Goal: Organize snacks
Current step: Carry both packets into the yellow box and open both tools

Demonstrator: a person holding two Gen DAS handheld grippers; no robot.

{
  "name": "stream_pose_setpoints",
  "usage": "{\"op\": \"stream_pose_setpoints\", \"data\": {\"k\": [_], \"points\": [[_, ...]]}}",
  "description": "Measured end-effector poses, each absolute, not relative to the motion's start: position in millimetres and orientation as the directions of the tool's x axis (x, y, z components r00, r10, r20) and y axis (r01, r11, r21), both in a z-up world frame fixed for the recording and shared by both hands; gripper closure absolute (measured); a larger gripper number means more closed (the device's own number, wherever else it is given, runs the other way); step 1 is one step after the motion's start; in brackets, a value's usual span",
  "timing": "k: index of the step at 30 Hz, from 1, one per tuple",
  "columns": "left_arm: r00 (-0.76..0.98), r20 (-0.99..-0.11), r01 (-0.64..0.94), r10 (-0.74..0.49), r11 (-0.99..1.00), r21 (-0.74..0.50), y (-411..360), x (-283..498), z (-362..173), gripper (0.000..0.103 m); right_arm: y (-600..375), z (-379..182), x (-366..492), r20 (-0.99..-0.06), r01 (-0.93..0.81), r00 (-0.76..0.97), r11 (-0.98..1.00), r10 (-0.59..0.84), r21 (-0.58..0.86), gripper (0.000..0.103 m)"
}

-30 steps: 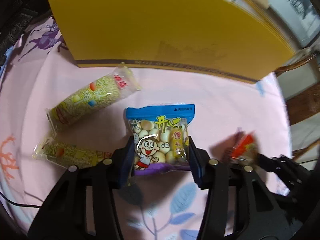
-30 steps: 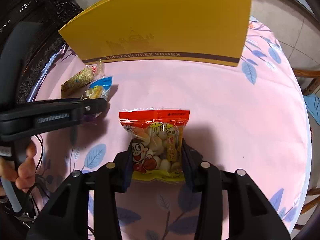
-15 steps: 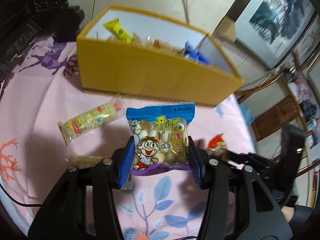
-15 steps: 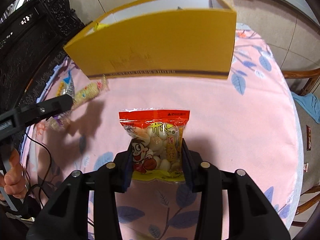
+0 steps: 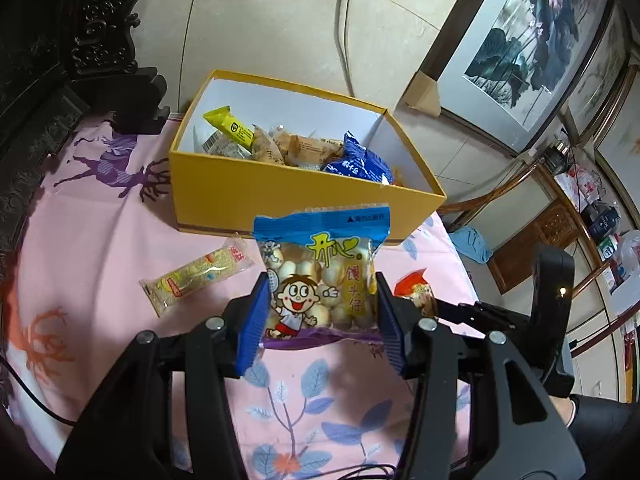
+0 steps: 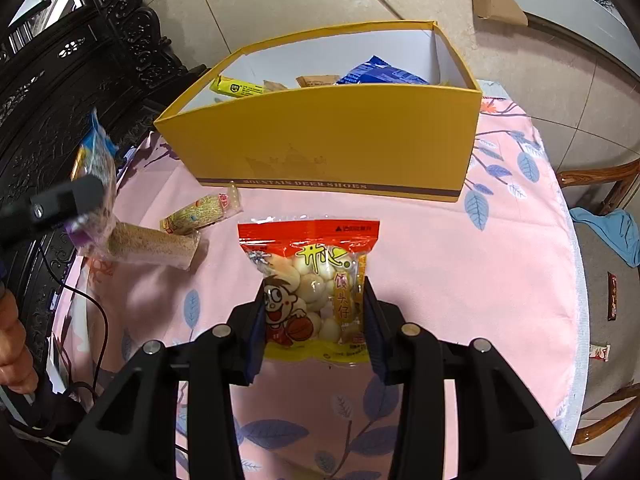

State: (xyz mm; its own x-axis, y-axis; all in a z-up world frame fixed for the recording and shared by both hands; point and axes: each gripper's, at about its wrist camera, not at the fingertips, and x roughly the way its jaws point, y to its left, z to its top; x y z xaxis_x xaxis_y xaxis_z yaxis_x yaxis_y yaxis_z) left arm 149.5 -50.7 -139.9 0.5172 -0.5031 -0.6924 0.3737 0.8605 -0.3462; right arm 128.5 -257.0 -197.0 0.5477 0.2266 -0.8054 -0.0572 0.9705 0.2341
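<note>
Both bags had come up off the desk (image 6: 460, 260): left tool (image 5: 320, 316) clenched on the blue bag (image 5: 320, 276), right tool (image 6: 314, 316) on the red bag (image 6: 310, 284), yellow box (image 5: 280, 196) interior now visible, so drop-in looked next.

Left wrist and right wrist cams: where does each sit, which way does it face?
Left wrist: on the left gripper, angled down at the yellow box; jaws clamp the blue-topped snack bag; right gripper at right.
Right wrist: on the right gripper, looking down at the box's front wall; jaws clamp the red-topped snack bag; left gripper and fingers at left.
Shared: box, pink tablecloth, yellow-green snack roll.
</note>
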Motion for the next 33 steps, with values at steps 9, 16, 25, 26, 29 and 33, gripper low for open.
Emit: {"op": "stream_pose_setpoints", "data": {"k": [9,16,25,26,29,33], "points": [[0.52,-0.714,0.394,-0.469,0.873,-0.286,-50,141,-148,0.069,-254,-194,121,-0.804,-0.066,0.548,0.97,0.231,0.234,0.061],[0.398,-0.797,0.425,-0.454,0.861,-0.279,-71,140,-189,0.071,-255,-193,115,-0.805,-0.06,0.55,0.971,0.224,0.23,0.061],[0.179,-0.898,0.526,-0.403,0.81,-0.259,-132,114,-250,0.052,-270,-192,89,-0.812,-0.038,0.559,0.984,0.166,0.175,0.061],[0.173,-0.905,0.52,-0.389,0.816,-0.252,-133,112,-254,0.048,-271,-193,84,-0.814,-0.034,0.558,0.984,0.164,0.175,0.061],[0.119,-0.929,0.501,-0.35,0.829,-0.248,-139,109,-271,0.036,-273,-198,76,-0.817,-0.022,0.551,0.982,0.168,0.186,0.061],[0.157,-0.941,0.53,-0.299,0.83,-0.176,-153,101,-274,0.028,-277,-200,69,-0.815,-0.003,0.555,0.98,0.165,0.197,0.061]]}}
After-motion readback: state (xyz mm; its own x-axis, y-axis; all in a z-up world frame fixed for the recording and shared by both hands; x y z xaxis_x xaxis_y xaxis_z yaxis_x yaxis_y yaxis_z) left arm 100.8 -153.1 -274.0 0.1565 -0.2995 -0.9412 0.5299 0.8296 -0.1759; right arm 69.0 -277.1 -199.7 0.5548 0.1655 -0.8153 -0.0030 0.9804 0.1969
